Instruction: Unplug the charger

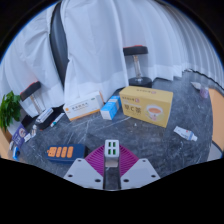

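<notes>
A small white charger [112, 150] with two slots on its face sits between my gripper's [112, 160] magenta pads [96, 160]. Both fingers press on its sides, so the gripper is shut on it. The charger is up off the dark marbled table [150, 145], apart from any socket. An orange power strip [60, 152] lies on the table to the left of the fingers, a short way from the charger. I see no cable running from the charger.
Beyond the fingers stand a yellow box [146, 104], a small blue-and-white box [110, 107] and a white-and-orange box [83, 106]. A white plug with a cable [185, 133] lies at the right. A green plant [10, 108] is at the left. Two stools [136, 62] stand before white curtains.
</notes>
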The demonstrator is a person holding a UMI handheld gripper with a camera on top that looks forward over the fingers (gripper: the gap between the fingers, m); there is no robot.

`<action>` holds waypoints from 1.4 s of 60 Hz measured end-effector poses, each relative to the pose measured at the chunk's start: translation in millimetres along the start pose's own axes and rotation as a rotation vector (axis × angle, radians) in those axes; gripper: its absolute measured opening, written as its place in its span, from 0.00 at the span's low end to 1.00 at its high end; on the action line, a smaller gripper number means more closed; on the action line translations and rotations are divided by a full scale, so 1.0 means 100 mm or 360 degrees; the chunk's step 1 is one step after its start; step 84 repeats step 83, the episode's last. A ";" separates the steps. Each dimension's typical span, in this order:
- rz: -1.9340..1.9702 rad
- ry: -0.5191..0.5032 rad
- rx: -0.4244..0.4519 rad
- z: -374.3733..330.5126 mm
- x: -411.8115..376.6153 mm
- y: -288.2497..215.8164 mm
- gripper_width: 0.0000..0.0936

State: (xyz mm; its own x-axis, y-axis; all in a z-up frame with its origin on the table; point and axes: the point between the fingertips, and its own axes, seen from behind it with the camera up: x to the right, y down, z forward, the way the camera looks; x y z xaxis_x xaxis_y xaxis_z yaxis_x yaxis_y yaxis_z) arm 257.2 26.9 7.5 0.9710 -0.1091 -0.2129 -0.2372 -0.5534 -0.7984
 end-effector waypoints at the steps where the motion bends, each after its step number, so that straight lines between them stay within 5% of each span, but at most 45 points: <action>1: 0.0010 0.0005 -0.0010 0.02 0.04 0.03 0.18; 6: 0.0040 -0.0002 0.0018 0.03 0.13 0.02 0.25; 17: -0.0166 0.0212 0.0036 -0.06 0.58 -0.12 0.79; 21: -0.0236 0.0253 0.0066 -0.18 0.62 -0.23 0.91; 42: -0.0409 0.0296 0.0271 -1.77 -0.02 -0.56 0.91; 62: -0.0393 0.0343 0.0278 -3.45 -0.59 0.21 0.91; 84: -0.0402 0.0333 0.0310 -4.03 -0.80 0.51 0.91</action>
